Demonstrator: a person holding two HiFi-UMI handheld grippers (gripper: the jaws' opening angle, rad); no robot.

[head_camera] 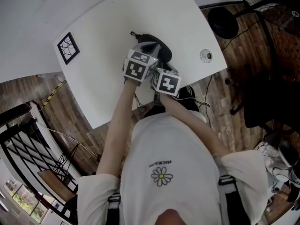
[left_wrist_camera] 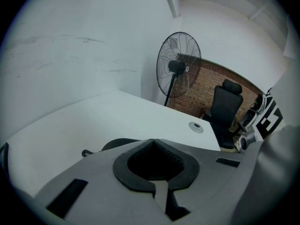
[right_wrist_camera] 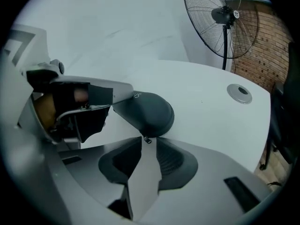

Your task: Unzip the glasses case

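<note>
Black glasses case (right_wrist_camera: 145, 109) under left gripper (left_wrist_camera: 152, 142) and right gripper (right_wrist_camera: 145, 143), both steeply nose-down.

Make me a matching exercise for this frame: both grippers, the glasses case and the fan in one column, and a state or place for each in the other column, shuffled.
1. left gripper
2. right gripper
3. glasses case
4. fan

A. lying on the white table
B. jaws together
C. standing beyond the table's far edge
D. jaws slightly apart, zipper pull at their tips

Pairs: 1-B, 2-D, 3-A, 4-C
</note>
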